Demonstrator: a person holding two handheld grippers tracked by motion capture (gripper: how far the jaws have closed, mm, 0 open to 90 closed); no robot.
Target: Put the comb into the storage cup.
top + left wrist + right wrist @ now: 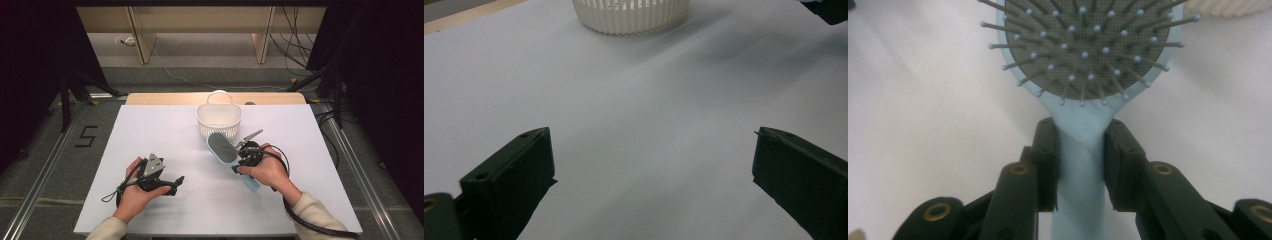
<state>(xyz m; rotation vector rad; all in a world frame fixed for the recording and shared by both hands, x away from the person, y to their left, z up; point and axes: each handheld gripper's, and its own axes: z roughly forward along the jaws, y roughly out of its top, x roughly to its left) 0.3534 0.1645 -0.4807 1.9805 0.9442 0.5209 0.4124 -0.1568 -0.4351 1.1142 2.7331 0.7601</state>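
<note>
We had the left claw (172,185) resting near the table's front-left edge, jaws spread wide w/ nothing between them, just bare white table (150,130) ahead in the left claw's own view.

Toward the middle, near the far edge, the white slatted basket (218,120) stood upright, handle loop at the back. Looked light & a bit flexible, so prob. easy to nudge if we bumped its wall.

Right of centre, the right claw (1080,160) was narrowed onto the pale blue hairbrush (224,148), pads pressing both sides of the handle's neck just below the head. The brush was off the table, head w/ bristles up, close in front of the basket.

Our read on handling: brush is light, stiff plastic, handle smooth so it could pivot or slip betw. the pads; bristles are springy, not a place to grab. The neck seemed a fair hold, as the widening head stops it sliding out forward.
</note>
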